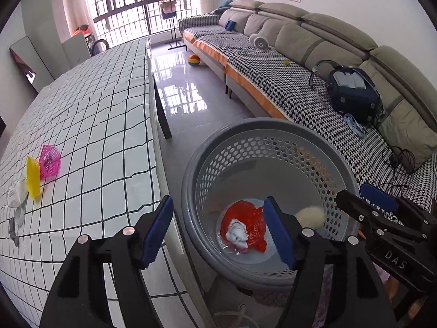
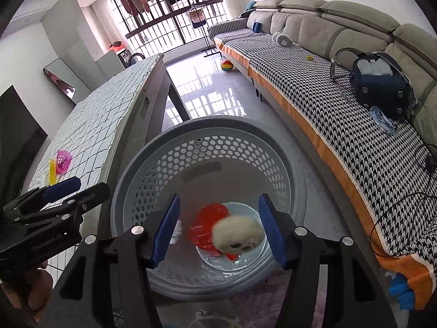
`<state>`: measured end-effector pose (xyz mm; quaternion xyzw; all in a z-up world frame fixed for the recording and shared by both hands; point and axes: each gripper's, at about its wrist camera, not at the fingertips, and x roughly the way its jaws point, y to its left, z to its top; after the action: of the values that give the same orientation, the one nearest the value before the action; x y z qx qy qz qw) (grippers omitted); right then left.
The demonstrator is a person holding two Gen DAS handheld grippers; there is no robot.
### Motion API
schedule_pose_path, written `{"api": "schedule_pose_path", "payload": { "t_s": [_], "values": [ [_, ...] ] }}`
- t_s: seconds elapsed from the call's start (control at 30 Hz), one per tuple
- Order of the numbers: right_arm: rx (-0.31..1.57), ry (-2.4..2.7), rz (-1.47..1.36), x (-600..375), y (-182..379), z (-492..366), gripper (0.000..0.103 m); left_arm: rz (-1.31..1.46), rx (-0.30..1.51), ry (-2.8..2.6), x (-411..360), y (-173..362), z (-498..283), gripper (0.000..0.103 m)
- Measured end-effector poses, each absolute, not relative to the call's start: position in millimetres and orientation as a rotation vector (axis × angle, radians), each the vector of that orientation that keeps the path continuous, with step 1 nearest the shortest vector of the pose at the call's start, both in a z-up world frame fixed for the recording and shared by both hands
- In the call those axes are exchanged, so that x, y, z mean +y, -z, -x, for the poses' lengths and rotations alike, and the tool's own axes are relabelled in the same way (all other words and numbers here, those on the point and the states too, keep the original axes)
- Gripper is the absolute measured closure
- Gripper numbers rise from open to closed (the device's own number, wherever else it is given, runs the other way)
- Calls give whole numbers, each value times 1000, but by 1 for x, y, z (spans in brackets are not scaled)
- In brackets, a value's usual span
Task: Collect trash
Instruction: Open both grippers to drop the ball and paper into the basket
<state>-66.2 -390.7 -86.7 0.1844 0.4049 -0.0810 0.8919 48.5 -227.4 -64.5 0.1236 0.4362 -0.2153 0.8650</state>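
**Over the basket, both grippers stand open**

Above the grey basket (image 2: 131,191) beside the table's (image 1: 95,109) edge, the right gripper (image 2: 218,232) has its fingers wide apart, and a white fluffy ball (image 2: 237,236) shows blurred between them, touching neither pad. The left gripper (image 1: 218,232) is also wide and holds nothing. At the basket's bottom lie a red wrapper (image 1: 245,218) and a crumpled paper (image 1: 237,235).
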Motion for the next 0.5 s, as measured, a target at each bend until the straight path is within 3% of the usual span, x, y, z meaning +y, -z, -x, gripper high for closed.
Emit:
{"api": "schedule_pose_path", "payload": {
  "t_s": [0.37, 0.5],
  "values": [
    [844, 178, -373, -386, 84, 72, 44, -228, 914, 442, -215, 61, -46, 36],
    [841, 183, -353, -381, 80, 74, 44, -212, 903, 436, -209, 57, -44, 28]
  ]
}}
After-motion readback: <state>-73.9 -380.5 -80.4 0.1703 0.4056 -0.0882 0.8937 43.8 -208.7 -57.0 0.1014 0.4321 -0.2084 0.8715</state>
